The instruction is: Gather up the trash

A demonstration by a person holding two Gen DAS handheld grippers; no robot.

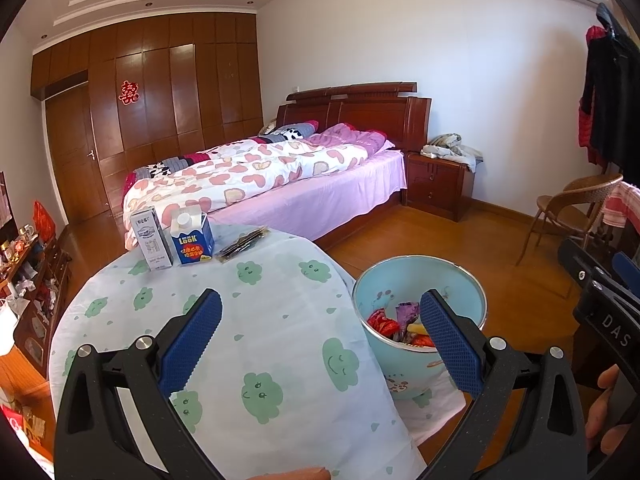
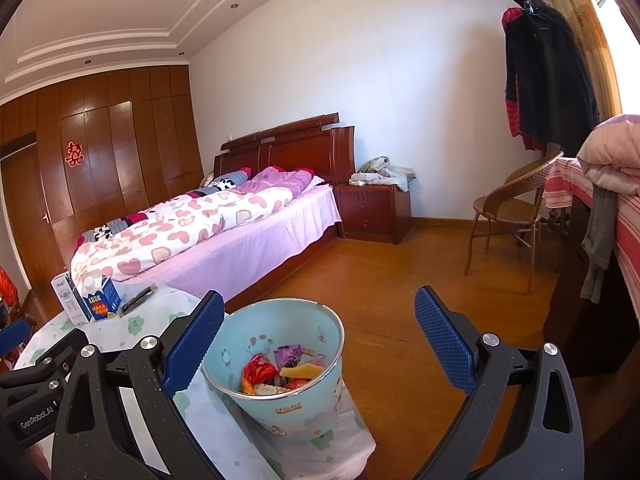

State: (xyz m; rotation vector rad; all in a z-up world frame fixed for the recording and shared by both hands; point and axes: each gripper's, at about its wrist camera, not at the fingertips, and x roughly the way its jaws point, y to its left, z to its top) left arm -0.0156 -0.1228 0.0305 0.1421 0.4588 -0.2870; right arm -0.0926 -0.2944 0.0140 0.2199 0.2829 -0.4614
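Both my left tool [image 1: 320,336] and my right tool [image 2: 320,334] hang spread apart, gripping nothing, over the tabletop [image 1: 256,320] with its white cloth of green clouds. The pale blue bin [image 2: 280,364] (wrappers inside) sits at the cloth's near edge — two cartons [image 1: 172,242] and a dark wrapper [image 1: 242,244] stand at the far side. Beyond lie a wooden floor [image 2: 400,320], a bed [image 2: 224,232] and a wardrobe wall [image 1: 160,92].

Two cartons [image 1: 172,238], one dark wrapper [image 1: 242,243], one bin [image 1: 420,320].
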